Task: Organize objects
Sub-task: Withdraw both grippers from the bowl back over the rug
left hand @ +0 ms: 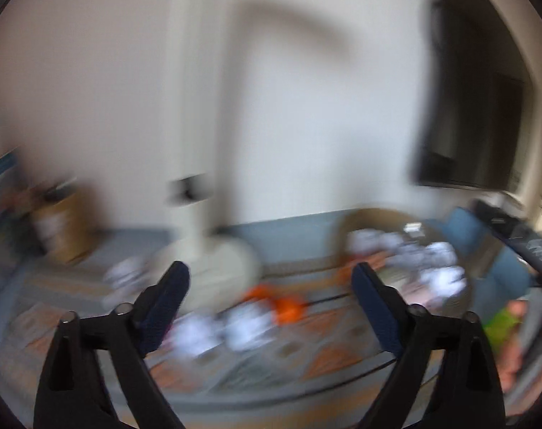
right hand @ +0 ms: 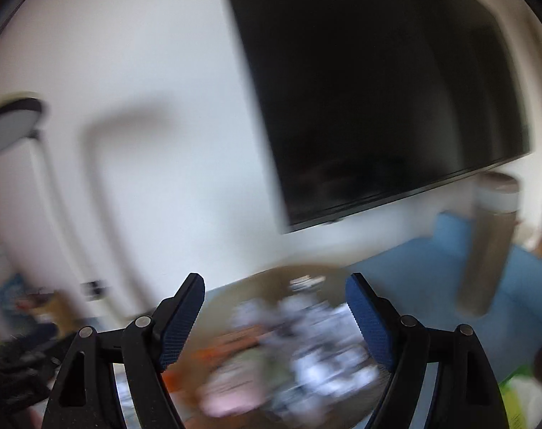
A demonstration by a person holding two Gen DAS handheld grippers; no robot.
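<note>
Both views are heavily motion-blurred. My left gripper (left hand: 271,279) is open and empty, held above a patterned rug (left hand: 288,361). On the rug lie white crumpled items (left hand: 231,329) and an orange object (left hand: 285,305). A round basket (left hand: 406,261) at the right holds white and mixed items. My right gripper (right hand: 274,289) is open and empty, above the same round basket (right hand: 256,280), whose contents (right hand: 313,343) are white, pink and orange blurs.
A white floor-lamp base (left hand: 224,264) stands behind the rug. A cardboard box (left hand: 65,228) sits at the left. A dark TV (right hand: 378,89) hangs on the wall. A metal cylinder (right hand: 488,243) and blue furniture (right hand: 413,261) are at the right.
</note>
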